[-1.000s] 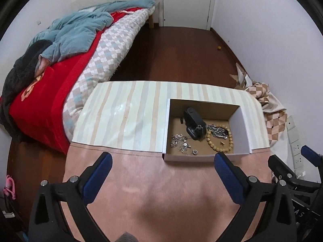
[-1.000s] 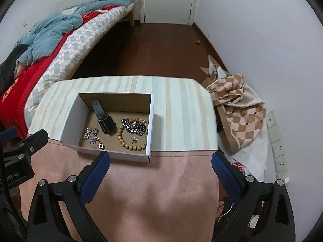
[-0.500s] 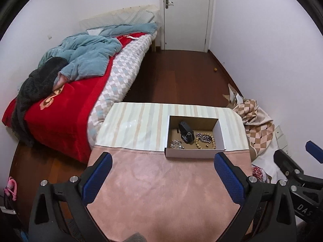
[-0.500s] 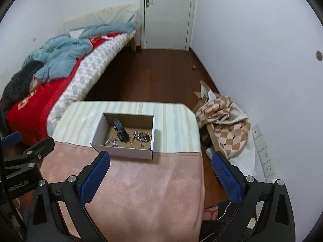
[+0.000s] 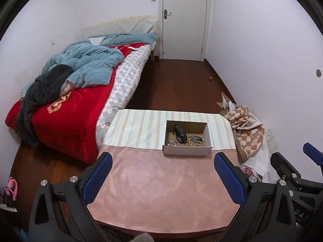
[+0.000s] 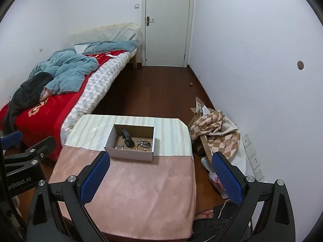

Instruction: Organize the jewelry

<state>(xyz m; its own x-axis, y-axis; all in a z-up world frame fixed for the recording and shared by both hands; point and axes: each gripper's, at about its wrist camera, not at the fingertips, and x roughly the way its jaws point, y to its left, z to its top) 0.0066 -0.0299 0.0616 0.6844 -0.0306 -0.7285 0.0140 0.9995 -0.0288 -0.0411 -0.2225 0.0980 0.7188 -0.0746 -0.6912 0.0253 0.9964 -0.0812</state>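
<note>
An open cardboard box (image 5: 186,151) (image 6: 131,155) rests on the table where the striped cloth meets the pink cloth. Inside lie a black watch (image 5: 179,134) (image 6: 127,138), a wooden bead bracelet with a dark chain (image 5: 196,139) (image 6: 144,143), and small silver pieces (image 5: 171,143) (image 6: 119,146). My left gripper (image 5: 161,175) and right gripper (image 6: 160,174) are both open, empty, and held high over the near pink end, well back from the box.
The table carries a pink cloth (image 5: 161,189) near me and a striped cloth (image 5: 141,127) beyond. A bed with a red blanket (image 5: 66,113) stands left. A checkered cloth pile (image 5: 246,129) lies on the floor right, by the wall. A closed door (image 5: 184,20) is at the far end.
Both grippers have pulled up and back from the table; the box has shrunk from close and large to small and distant. Both stay open, and the jewelry stays in the box.
</note>
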